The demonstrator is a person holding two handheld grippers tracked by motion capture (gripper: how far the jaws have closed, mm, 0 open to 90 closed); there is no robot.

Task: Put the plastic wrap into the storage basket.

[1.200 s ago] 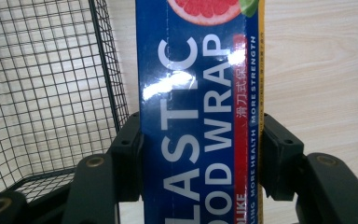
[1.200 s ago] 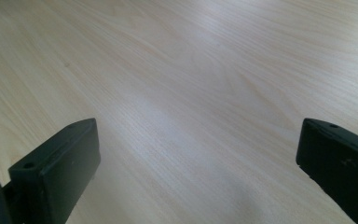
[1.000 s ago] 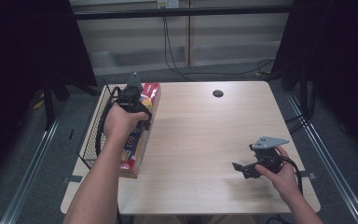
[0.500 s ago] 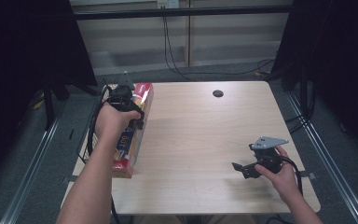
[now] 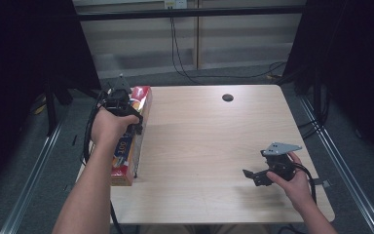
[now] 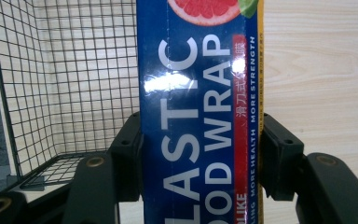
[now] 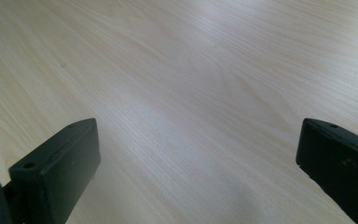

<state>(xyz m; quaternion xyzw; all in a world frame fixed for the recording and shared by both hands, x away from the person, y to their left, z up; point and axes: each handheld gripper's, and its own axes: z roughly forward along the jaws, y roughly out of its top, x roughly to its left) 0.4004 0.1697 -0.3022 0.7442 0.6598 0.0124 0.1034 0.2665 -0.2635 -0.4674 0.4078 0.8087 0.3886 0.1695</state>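
Table – bare wood, room to work. Wire basket at its left edge, likely the drop spot, though dim from above. Plastic wrap box lifted over table's left side, fingers of left gripper clamped across its width – long box carried lengthwise. Right gripper idle, low over table, fingers spread.

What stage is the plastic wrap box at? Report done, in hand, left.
Done: the left gripper has clamped the plastic wrap box, jaws pressed on both long sides. In hand: the box hangs over the table's left edge, beside the wire basket. Left: probably lowering the box into the basket and letting go. The right gripper waits open over bare wood.
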